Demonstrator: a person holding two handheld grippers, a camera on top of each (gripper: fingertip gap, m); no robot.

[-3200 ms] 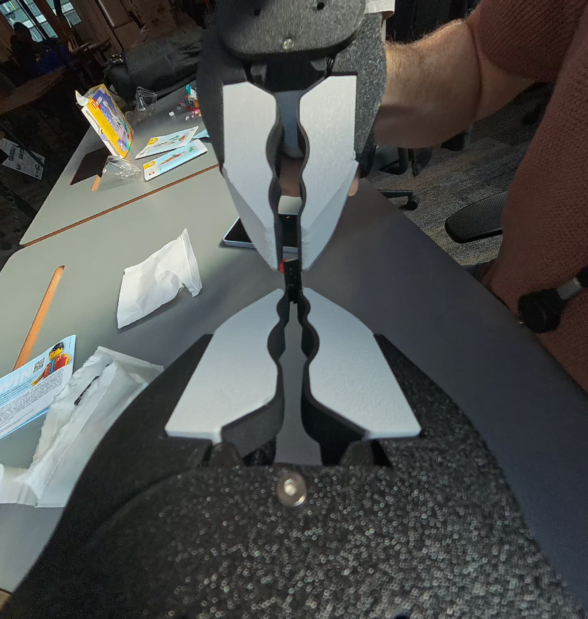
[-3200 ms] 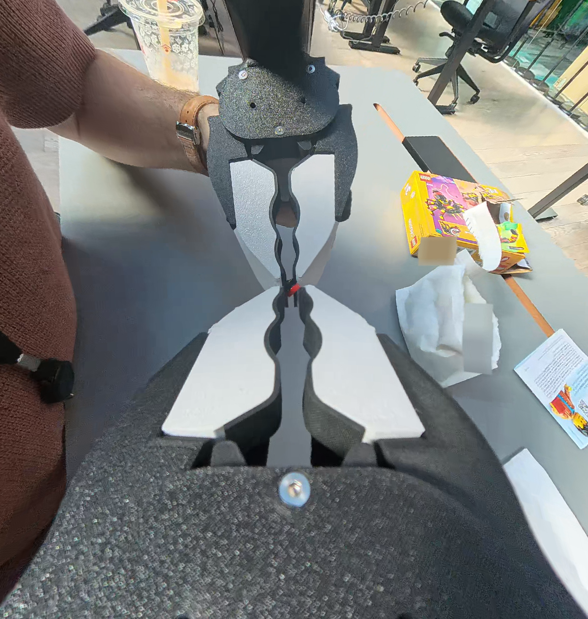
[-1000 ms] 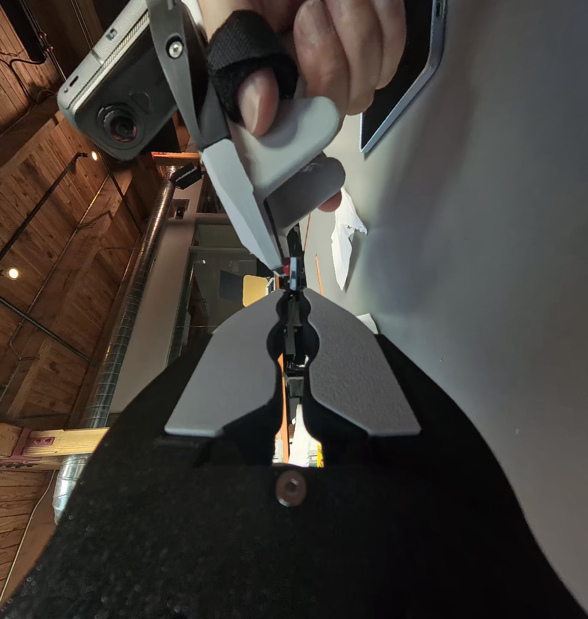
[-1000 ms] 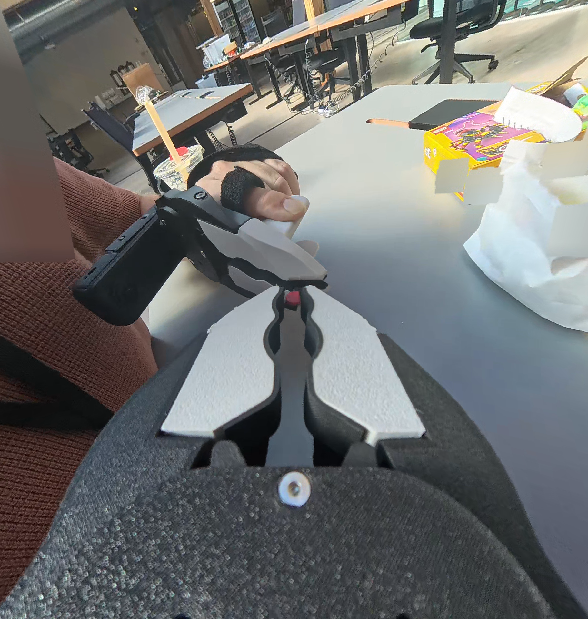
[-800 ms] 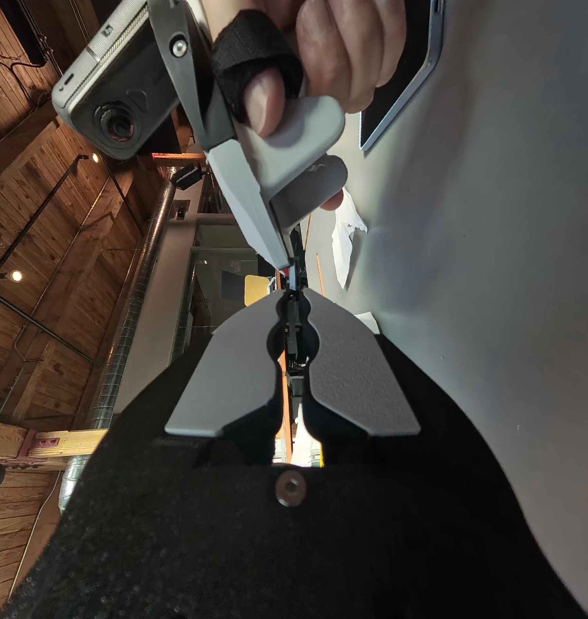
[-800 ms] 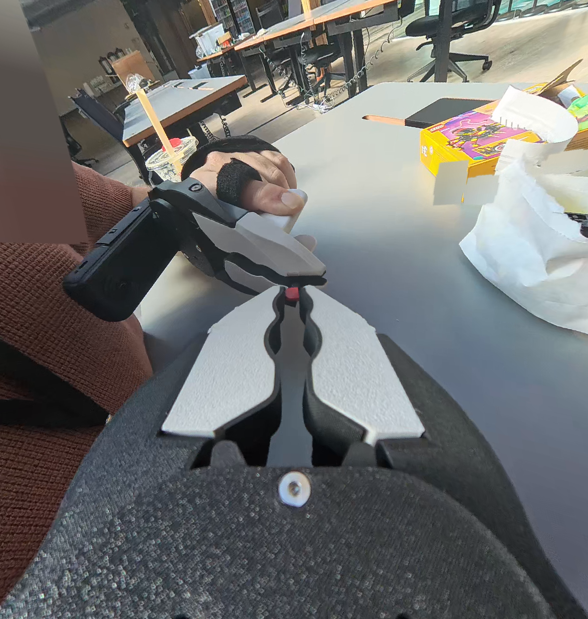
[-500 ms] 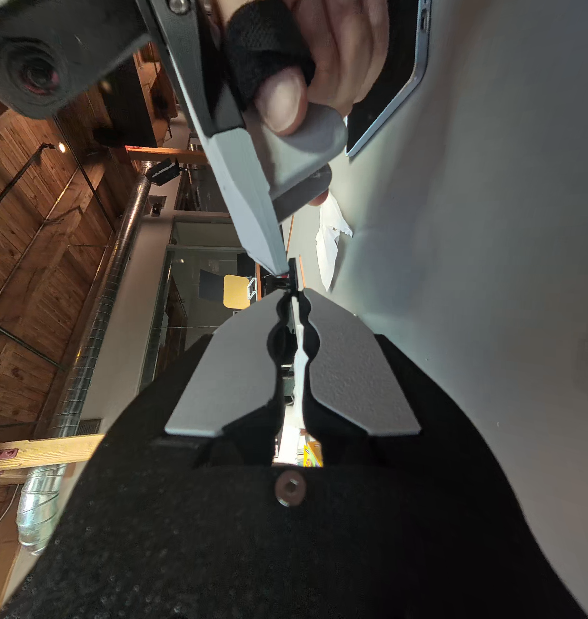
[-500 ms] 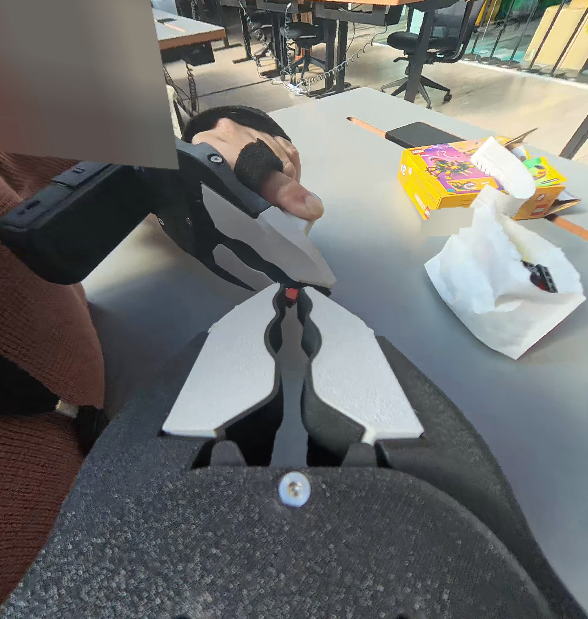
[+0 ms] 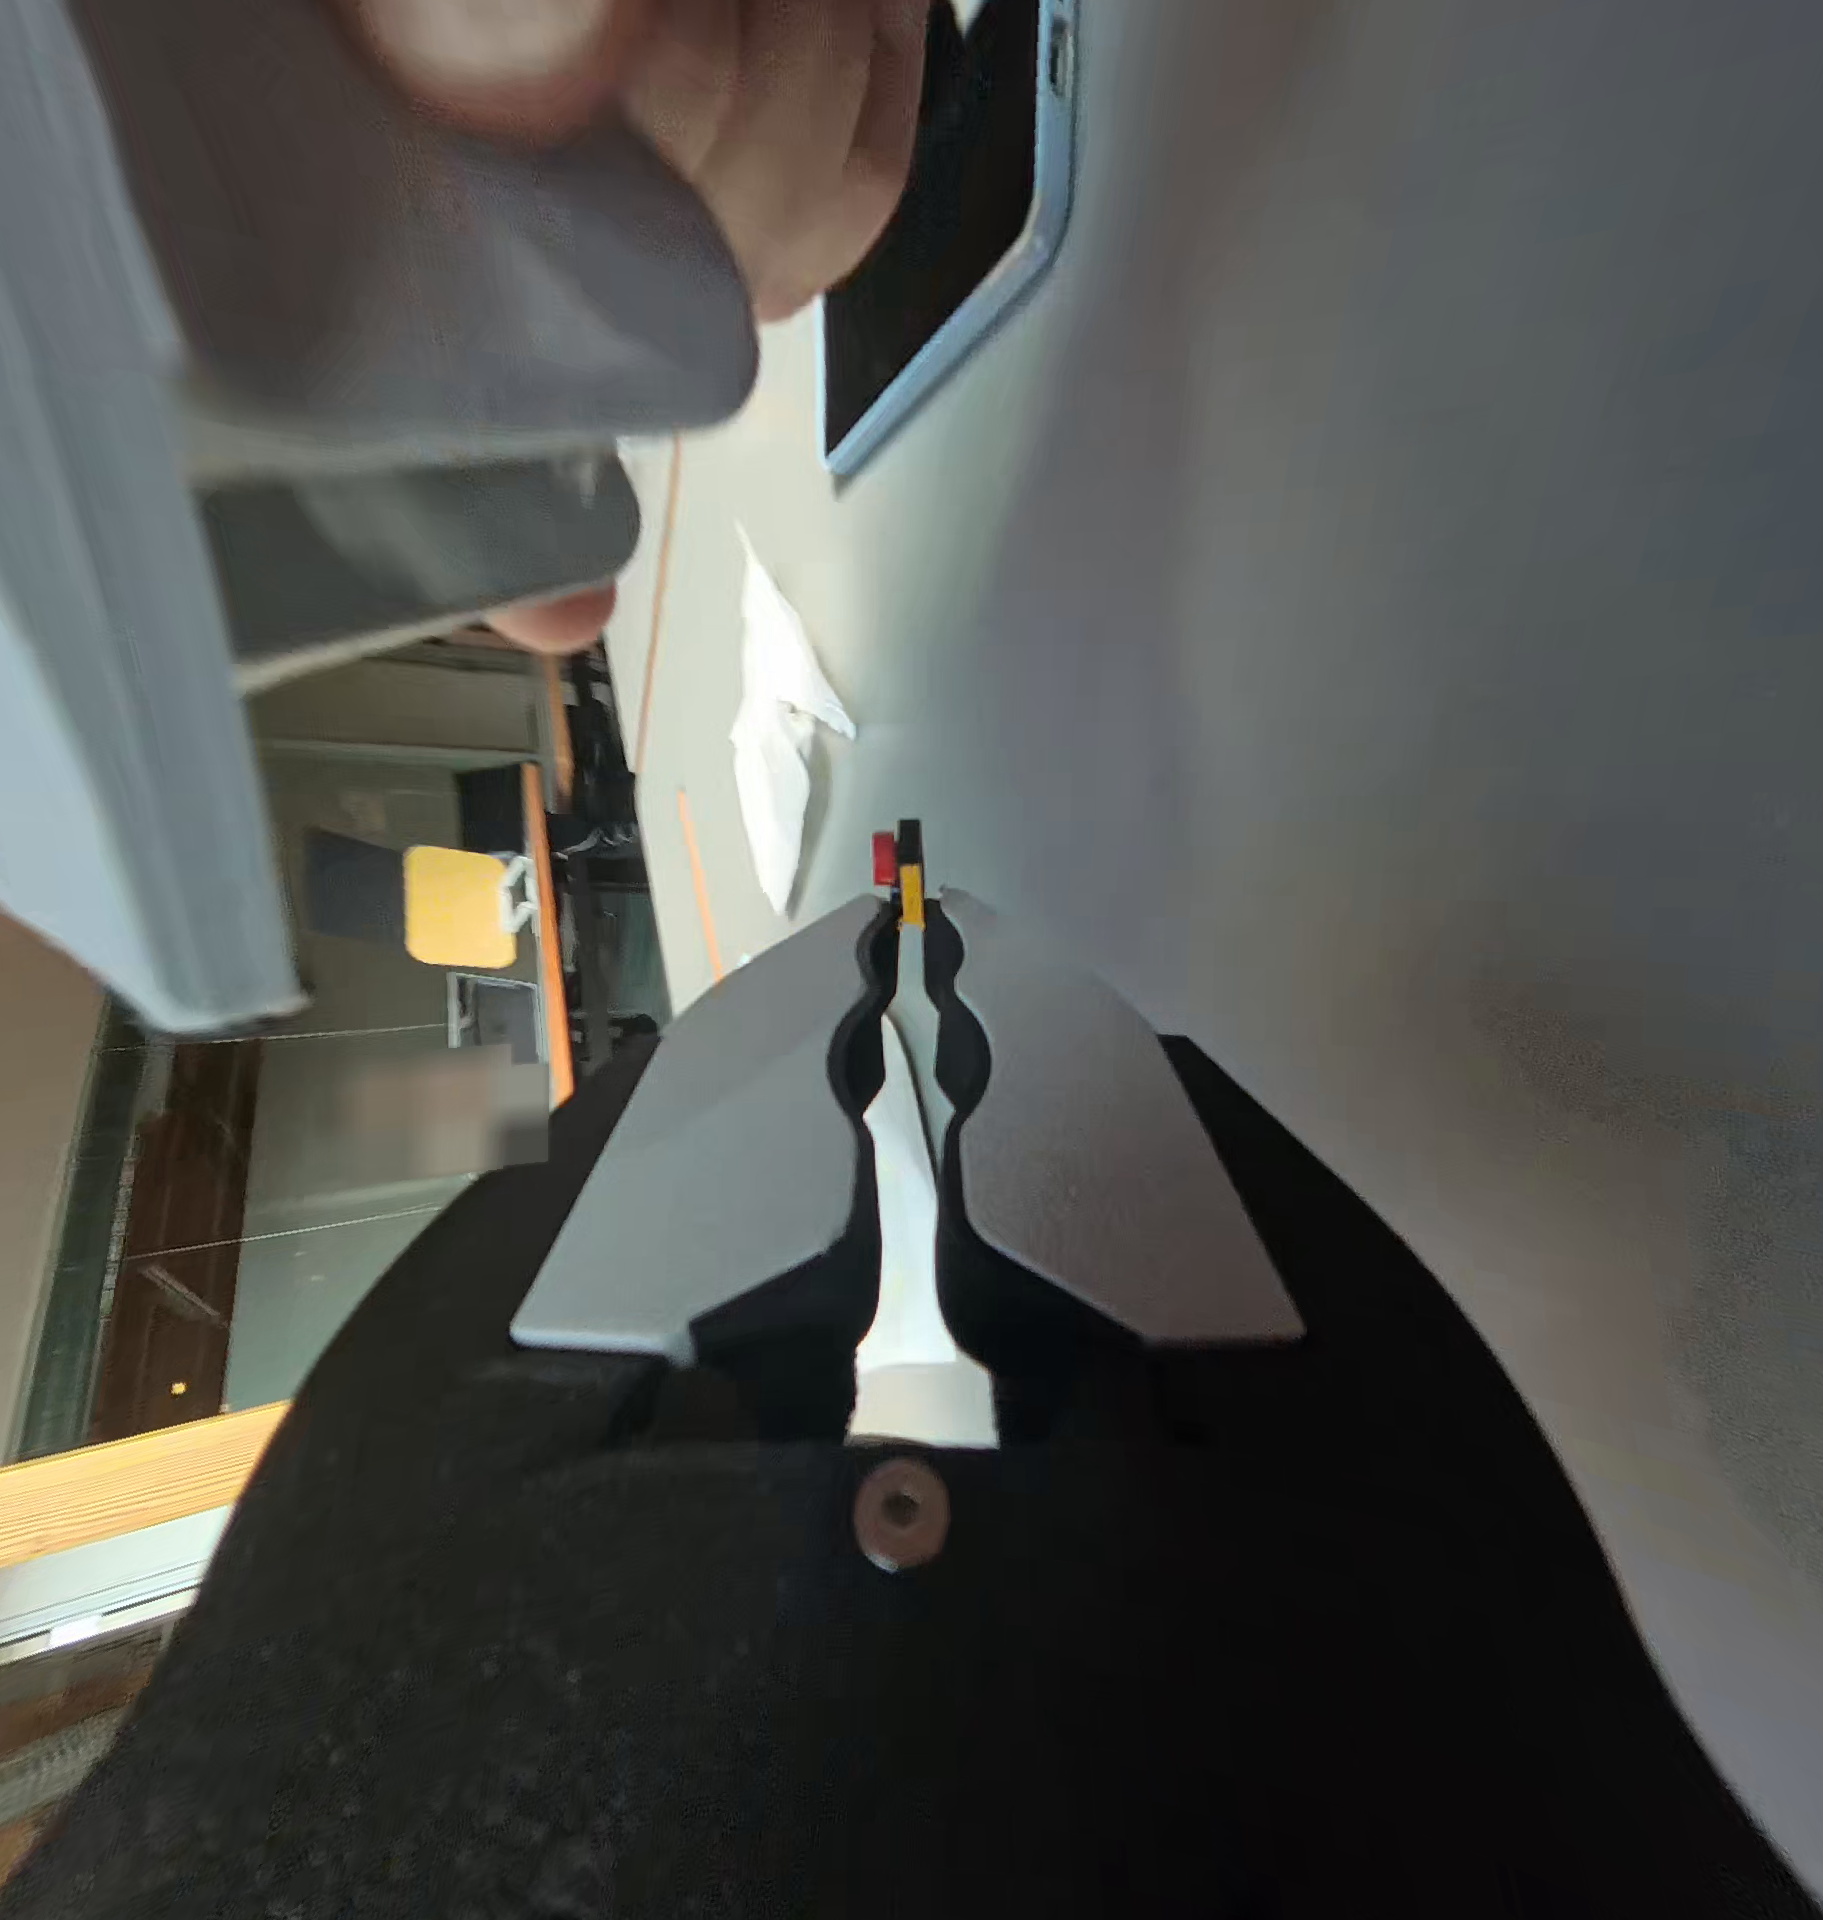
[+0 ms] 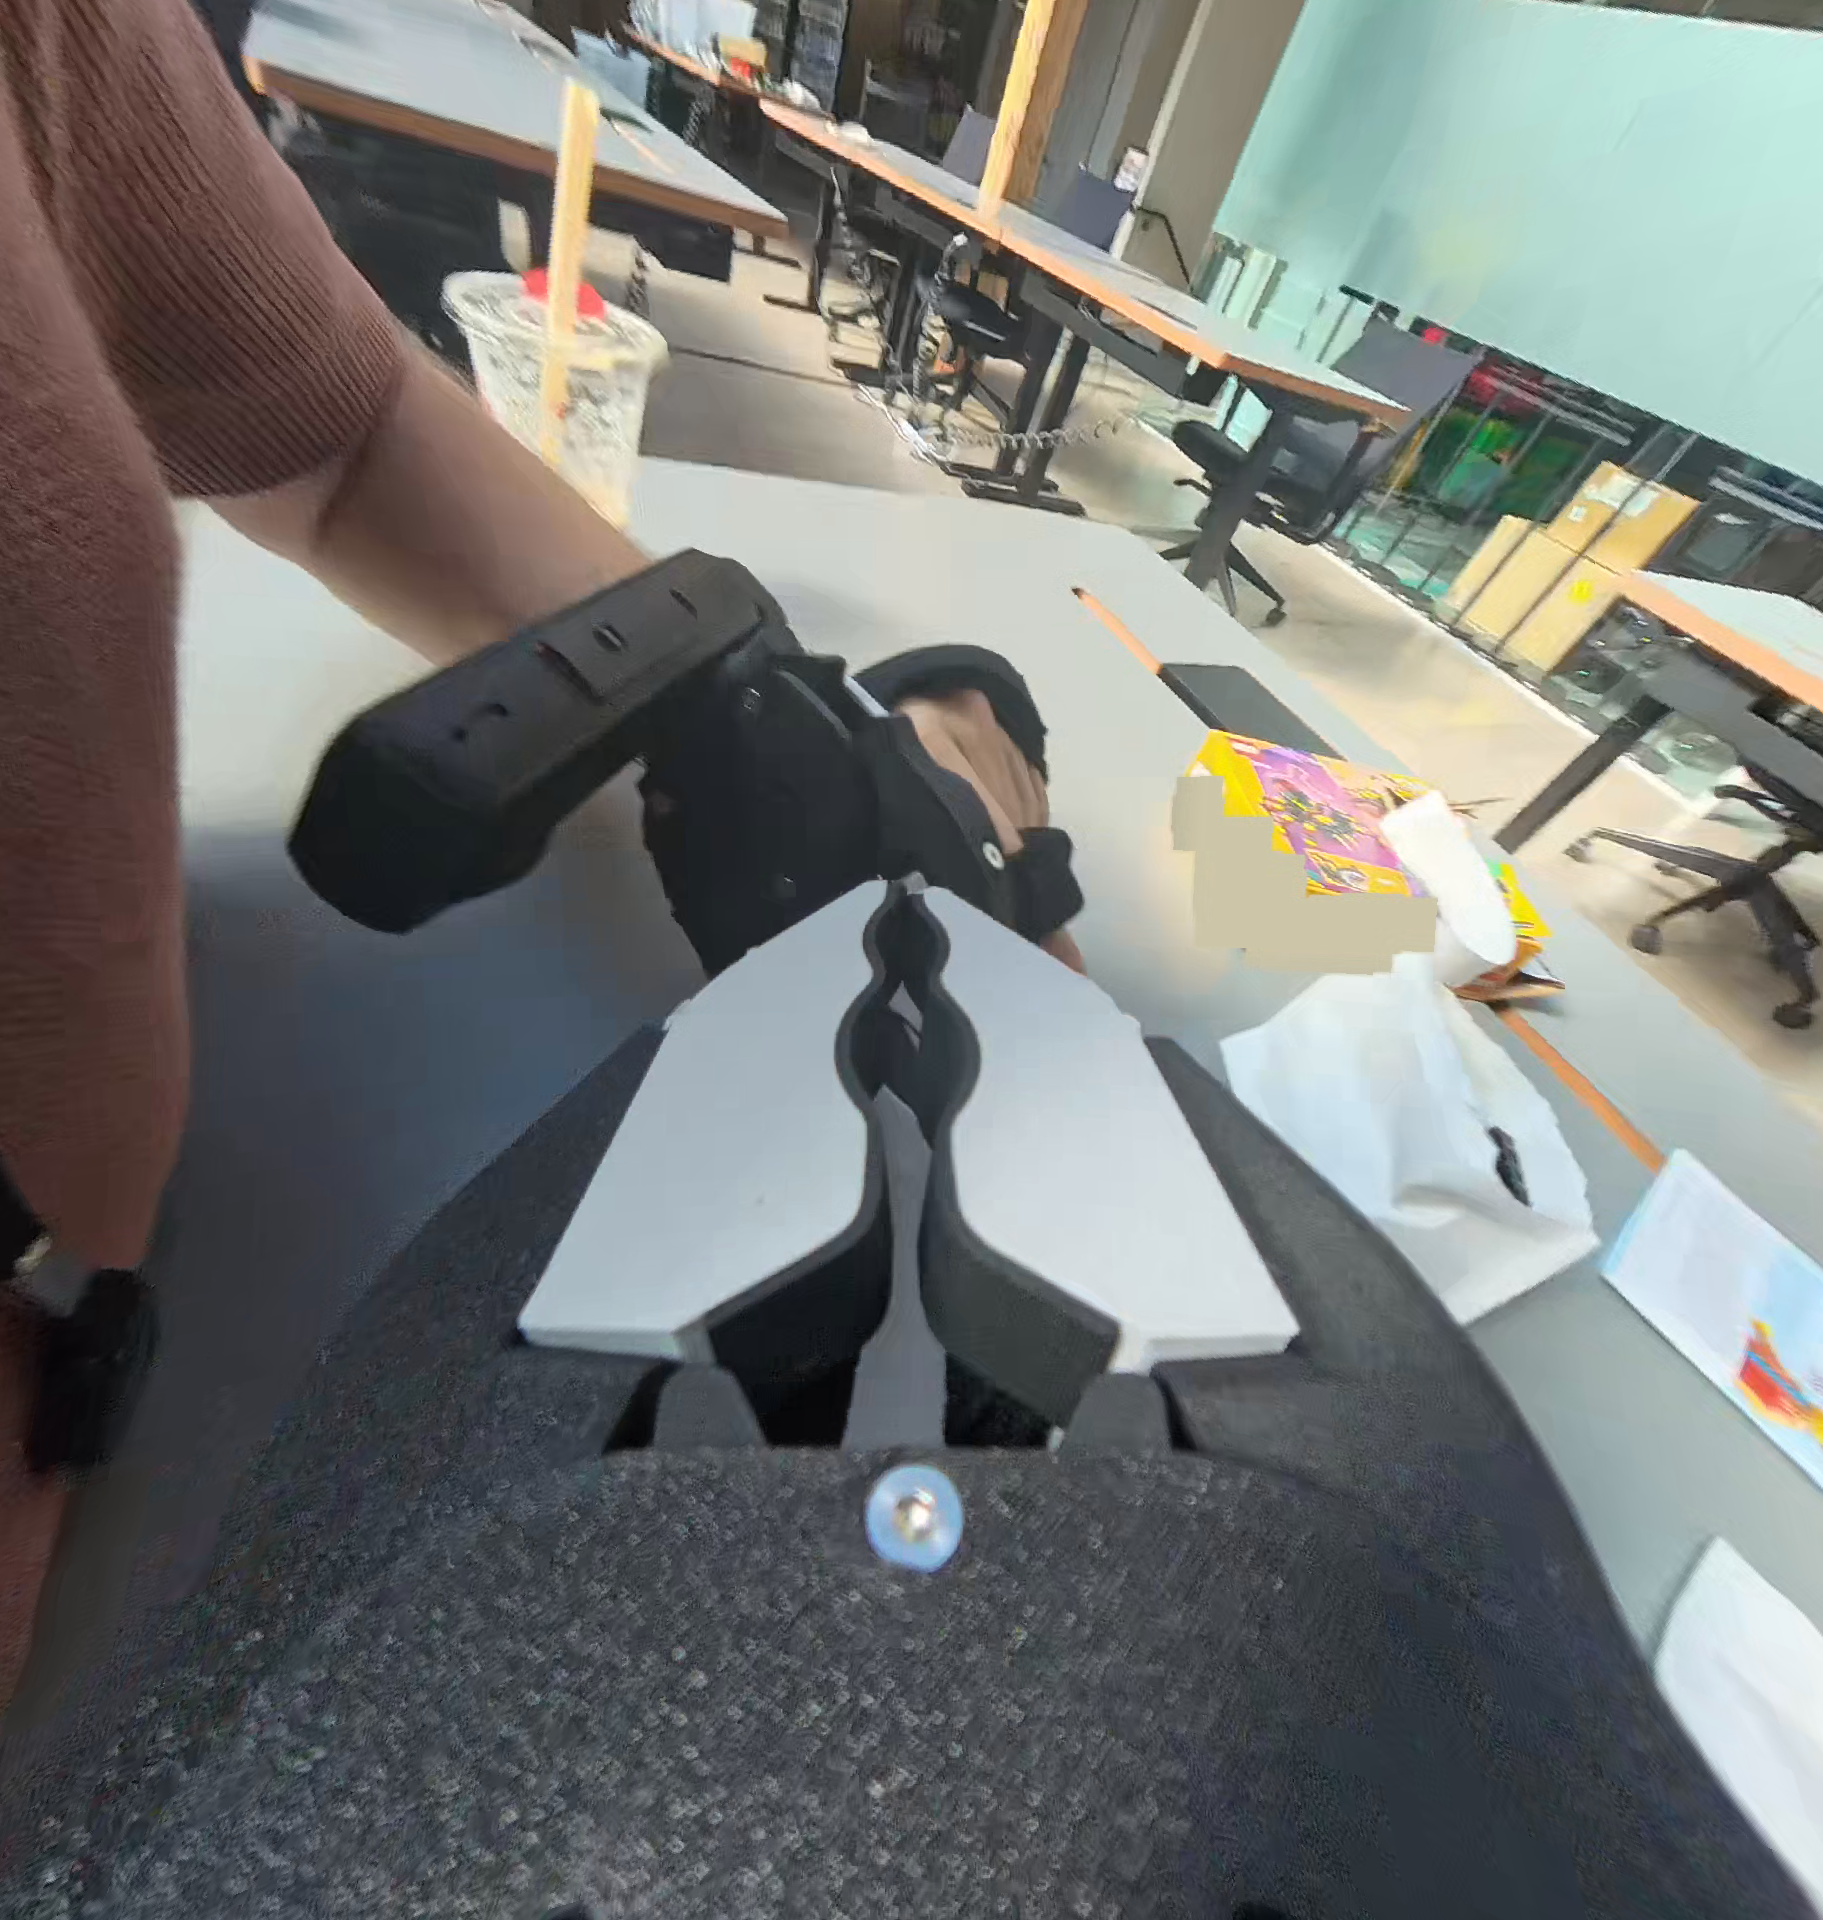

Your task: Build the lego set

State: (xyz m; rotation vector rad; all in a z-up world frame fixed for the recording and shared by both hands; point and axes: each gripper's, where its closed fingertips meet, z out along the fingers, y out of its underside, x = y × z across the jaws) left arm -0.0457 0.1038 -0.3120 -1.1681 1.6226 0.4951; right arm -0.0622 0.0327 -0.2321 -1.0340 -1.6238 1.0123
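Observation:
In the left wrist view my left gripper [image 9: 912,914] is shut on a small lego assembly [image 9: 911,891] of yellow and black parts, with a red piece [image 9: 884,860] on its left side. It is held in the air beside the grey table [image 9: 1458,727]. The right gripper's grey fingers [image 9: 76,623] loom blurred at the upper left, apart from the assembly. In the right wrist view my right gripper [image 10: 905,889] is shut with nothing seen between its tips. The left gripper's black body [image 10: 761,790] and the hand holding it sit just beyond; the assembly is hidden there.
A yellow lego box [image 10: 1322,821], a white paper bag [image 10: 1406,1122] holding a black piece [image 10: 1506,1153] and an instruction booklet [image 10: 1759,1351] lie on the right of the table. An iced drink cup [image 10: 564,374] stands at the far left. A phone [image 9: 948,260] lies on the table. There is about 10 centimetres between the tips of the two grippers.
The right gripper held the red piece against the left's assembly. It has let go, drawn away and closed; the red piece stays on the assembly in the left gripper.

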